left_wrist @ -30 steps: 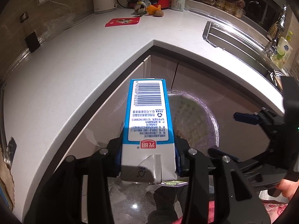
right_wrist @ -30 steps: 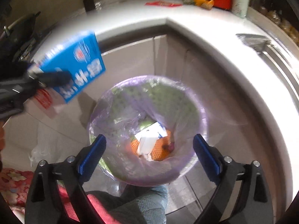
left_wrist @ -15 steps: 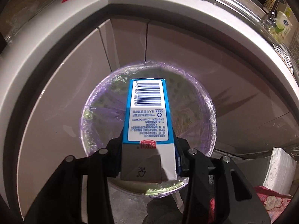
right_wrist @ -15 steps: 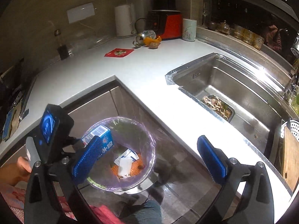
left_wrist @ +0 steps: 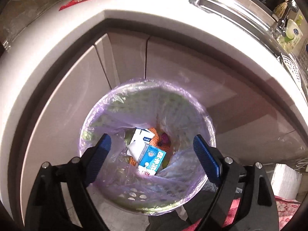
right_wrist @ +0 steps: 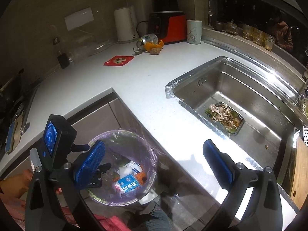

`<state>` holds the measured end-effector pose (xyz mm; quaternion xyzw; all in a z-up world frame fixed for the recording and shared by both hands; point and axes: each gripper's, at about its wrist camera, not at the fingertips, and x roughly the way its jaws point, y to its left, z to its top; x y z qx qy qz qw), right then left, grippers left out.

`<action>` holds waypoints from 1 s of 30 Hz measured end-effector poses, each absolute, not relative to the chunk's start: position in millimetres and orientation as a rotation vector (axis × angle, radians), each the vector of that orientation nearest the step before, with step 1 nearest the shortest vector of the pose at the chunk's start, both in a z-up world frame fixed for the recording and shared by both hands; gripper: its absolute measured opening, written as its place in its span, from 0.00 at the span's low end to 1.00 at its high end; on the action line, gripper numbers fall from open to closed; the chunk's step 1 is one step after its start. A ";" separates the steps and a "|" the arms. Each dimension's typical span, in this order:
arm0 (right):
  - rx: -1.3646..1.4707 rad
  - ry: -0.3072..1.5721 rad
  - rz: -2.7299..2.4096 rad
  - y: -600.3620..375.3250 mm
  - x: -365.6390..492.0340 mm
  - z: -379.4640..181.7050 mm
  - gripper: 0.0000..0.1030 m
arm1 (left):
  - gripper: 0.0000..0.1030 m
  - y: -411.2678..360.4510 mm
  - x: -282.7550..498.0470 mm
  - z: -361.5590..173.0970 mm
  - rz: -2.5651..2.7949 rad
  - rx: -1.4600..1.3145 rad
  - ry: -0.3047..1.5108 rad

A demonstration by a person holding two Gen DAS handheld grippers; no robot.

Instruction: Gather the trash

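Both claws stand spread and empty: the left claw [left_wrist: 152,150] over the bin [left_wrist: 208,119], where the milk carton [left_wrist: 153,158] lies, the right claw [right_wrist: 154,158] above. Next, probably, comes the peel pile [right_wrist: 152,46] on the desk [right_wrist: 134,80].

Domestic kitchen. Evidence, right wrist view: L-shaped white countertop [right_wrist: 119,80] w/ cabinet doors below; stainless sink [right_wrist: 236,104] at right, food scraps in strainer; white kettle [right_wrist: 125,25] and red blender [right_wrist: 167,23] upper centre. Lined trash bin [left_wrist: 115,104] on floor, frame centre, left wrist view.
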<state>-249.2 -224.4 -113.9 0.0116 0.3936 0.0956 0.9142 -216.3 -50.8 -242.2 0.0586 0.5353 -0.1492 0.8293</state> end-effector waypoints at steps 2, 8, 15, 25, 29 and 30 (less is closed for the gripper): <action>0.040 0.791 0.224 -226.7 -245.2 -107.8 0.98 | 0.90 -49.5 -209.3 -217.1 -0.302 0.103 1.078; 0.033 0.730 0.258 -232.8 -227.1 -88.2 0.98 | 0.93 -40.4 -177.1 -139.0 -0.382 0.018 0.868; 0.038 0.695 0.303 -241.9 -189.7 -79.0 0.98 | 0.93 -24.7 -89.2 -103.3 -0.273 -0.006 0.772; 0.075 0.717 0.399 -257.0 -122.2 -94.9 0.98 | 0.93 33.8 69.0 -154.5 -0.052 -0.022 0.928; 0.113 0.745 0.429 -266.8 -94.7 -108.7 0.98 | 0.93 41.2 103.8 -171.0 -0.060 -0.045 0.967; 0.122 0.750 0.436 -268.6 -90.2 -111.9 0.98 | 0.93 41.7 109.9 -174.2 -0.072 -0.054 0.976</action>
